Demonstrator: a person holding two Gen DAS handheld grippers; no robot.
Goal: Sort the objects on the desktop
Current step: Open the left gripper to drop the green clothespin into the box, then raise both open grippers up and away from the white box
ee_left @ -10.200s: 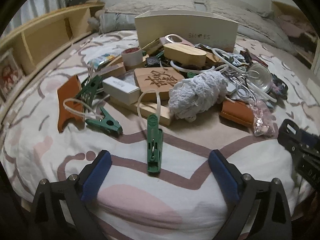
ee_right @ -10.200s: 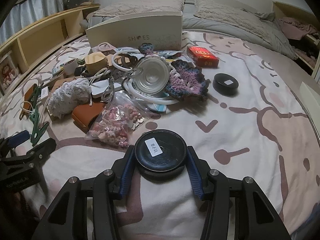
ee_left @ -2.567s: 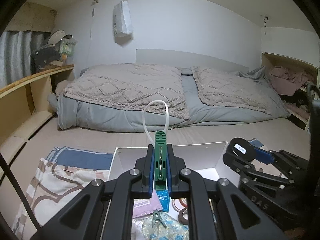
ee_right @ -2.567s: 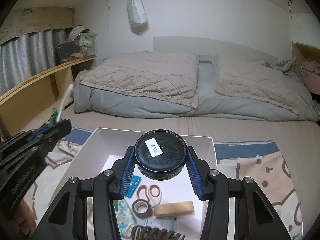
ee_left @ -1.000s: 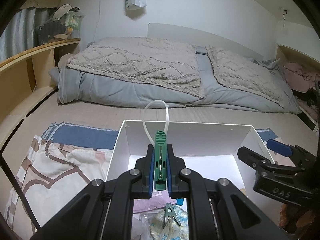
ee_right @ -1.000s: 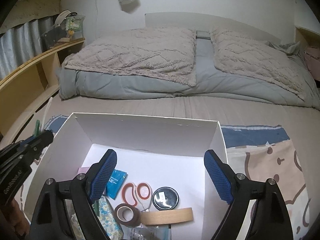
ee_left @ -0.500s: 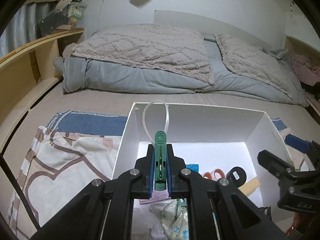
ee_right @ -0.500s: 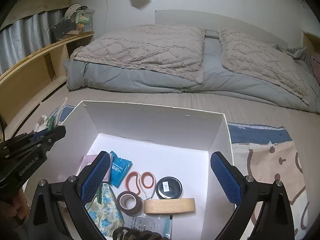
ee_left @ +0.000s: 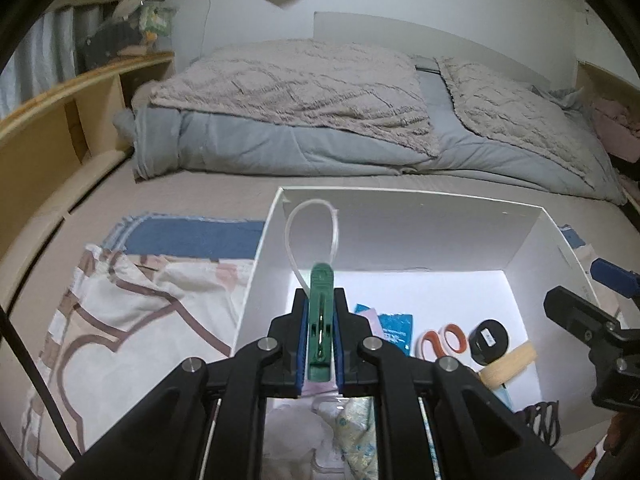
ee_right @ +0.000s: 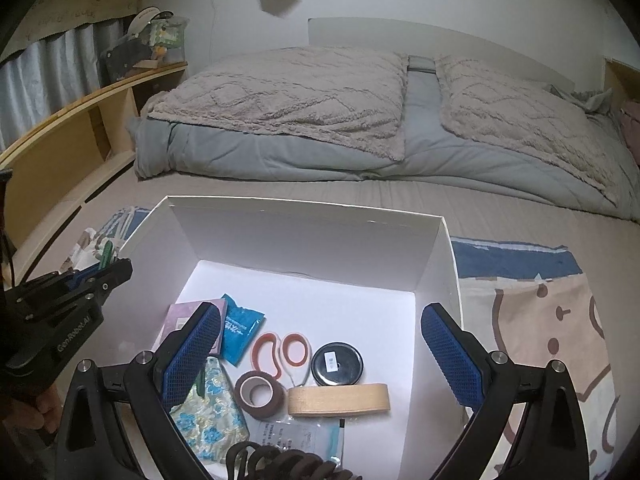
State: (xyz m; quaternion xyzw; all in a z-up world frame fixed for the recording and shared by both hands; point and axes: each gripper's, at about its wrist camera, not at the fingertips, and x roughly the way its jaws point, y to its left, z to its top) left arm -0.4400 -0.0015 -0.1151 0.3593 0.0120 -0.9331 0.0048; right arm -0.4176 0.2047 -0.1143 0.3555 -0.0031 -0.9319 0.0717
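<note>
A green plastic clothes peg (ee_left: 320, 320) carrying a loop of thin white cord (ee_left: 312, 232) is pinched upright between the blue pads of the left hand-held gripper (ee_left: 320, 332), whose jaws are just beginning to open; the peg is held over the near left part of an open white cardboard box (ee_left: 400, 208) standing on the bed. The peg is judged light, stiff and somewhat smooth, best taken across its flat sides near the middle as now, while the limp cord is likely to trail and could catch on the box wall. The right hand-held gripper (ee_right: 320, 352) is spread wide and empty above the same box. Below it lie a round black tin with a white label (ee_right: 337, 363), orange-handled scissors (ee_right: 282, 350), a brown tape roll (ee_right: 256, 392), a beige tape roll lying on its side (ee_right: 338, 399), a blue sachet (ee_right: 240, 330) and a floral fabric pouch (ee_right: 208, 412). The floor near the back wall is bare, so a drop there is judged unobstructed.
</note>
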